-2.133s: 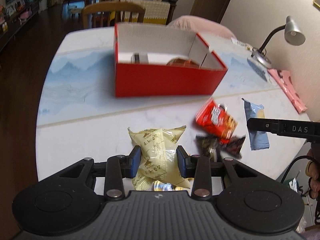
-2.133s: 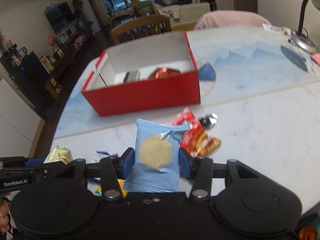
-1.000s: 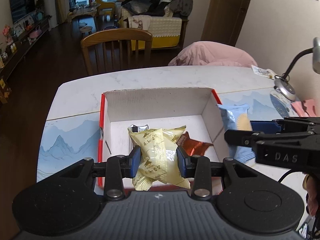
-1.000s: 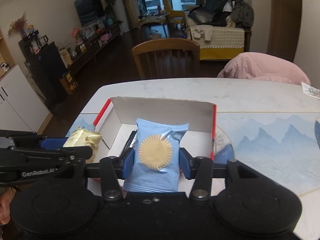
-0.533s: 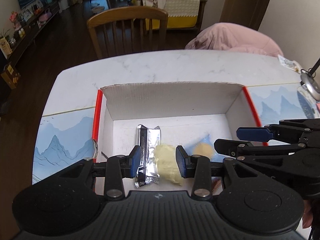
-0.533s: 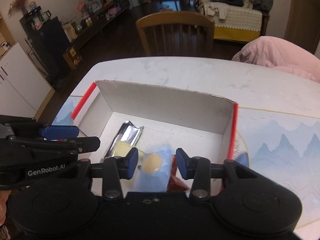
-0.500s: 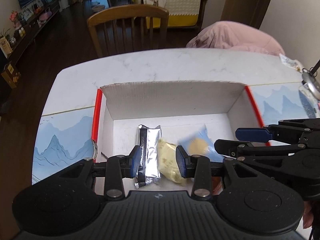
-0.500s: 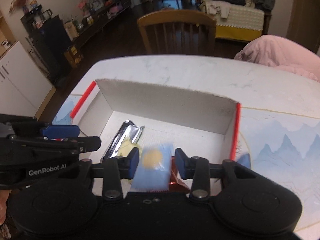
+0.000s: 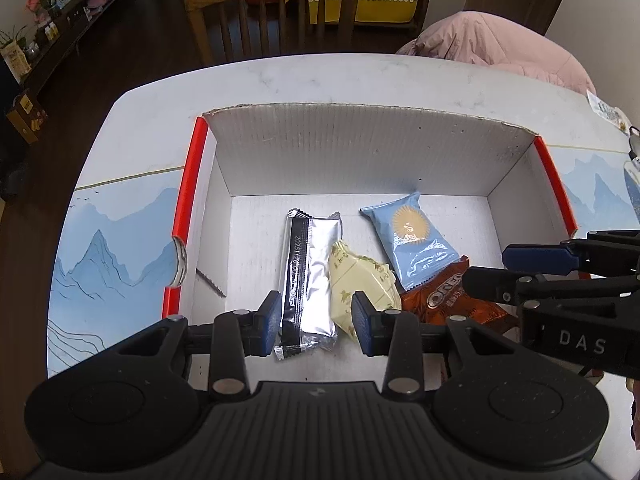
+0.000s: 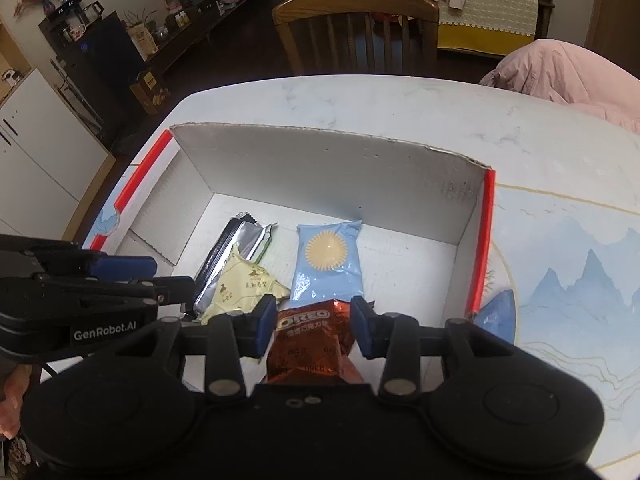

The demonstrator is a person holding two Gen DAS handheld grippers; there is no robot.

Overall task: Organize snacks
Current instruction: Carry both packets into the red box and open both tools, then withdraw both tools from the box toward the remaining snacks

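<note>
The white marble-look table point(image 9: 304, 76) with a blue mountain-print mat carries an open cardboard box, red outside and white inside point(image 9: 360, 152). This box is where the snacks go, and four of them lie on its floor. The brown foil Oreo packet point(image 10: 308, 344) is the largest in view and lies nearest to the cameras. The light blue pouch with a round biscuit picture point(image 9: 412, 240) lies flat further in, its lower end over the Oreo packet. The silver foil bar with a black strip point(image 9: 308, 276) lies to the left, and the pale yellow wrapped cake point(image 9: 360, 284) rests just beside it, partly on its edge.

The left gripper point(image 9: 316, 316) hangs over the box with nothing between its blue pads; the silver bar and the yellow cake seen in the gap lie below on the box floor, so it is released. The right gripper point(image 10: 312, 320) is also empty and its jaws are opening; the Oreo packet shows between them but lies on the floor, not pressed.

I judge that four snacks are stored. Whether more snacks wait outside the box, these views do not show.
</note>
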